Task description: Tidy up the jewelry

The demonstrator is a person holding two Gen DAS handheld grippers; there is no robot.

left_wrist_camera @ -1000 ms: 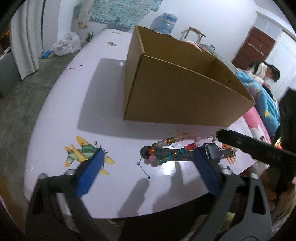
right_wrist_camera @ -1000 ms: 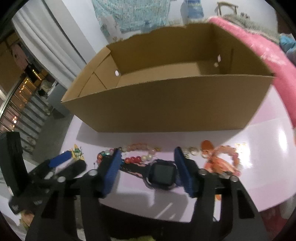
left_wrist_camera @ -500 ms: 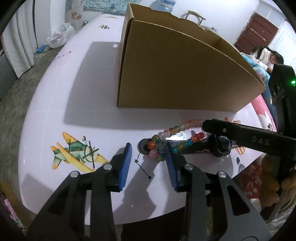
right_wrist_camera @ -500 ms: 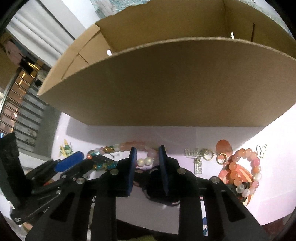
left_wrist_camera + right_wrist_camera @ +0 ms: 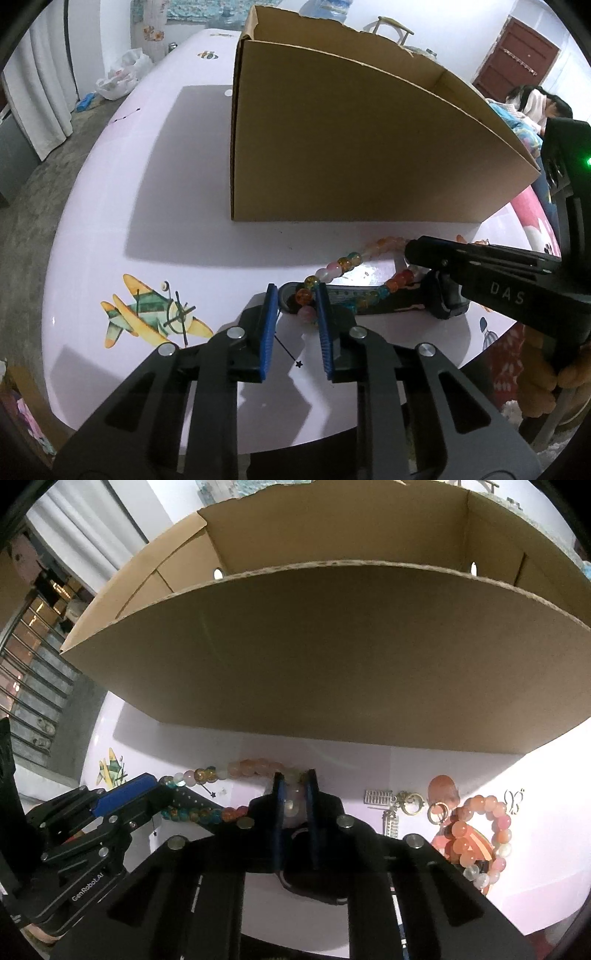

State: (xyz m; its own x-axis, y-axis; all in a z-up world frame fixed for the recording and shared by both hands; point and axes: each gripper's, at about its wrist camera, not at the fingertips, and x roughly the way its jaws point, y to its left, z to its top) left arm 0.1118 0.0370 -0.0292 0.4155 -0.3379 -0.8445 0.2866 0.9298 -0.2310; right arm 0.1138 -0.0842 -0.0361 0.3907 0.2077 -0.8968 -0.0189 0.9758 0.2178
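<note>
Light, floppy and slippery, the bead strand (image 5: 347, 263) sags between holds: left tool (image 5: 295, 295) pinches its near-end beads, right tool (image 5: 294, 786) clamps a bead ahead.

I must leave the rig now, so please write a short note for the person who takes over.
Left tool: narrowed around the strap end of the watch and the bead string; contact unclear.
Right tool: shut on a pale bead of that string, watch body under it.
Orange bracelet and metal charms lie on the table, in front of the cardboard box.
Done: nothing visibly boxed. Left: box every piece.
</note>
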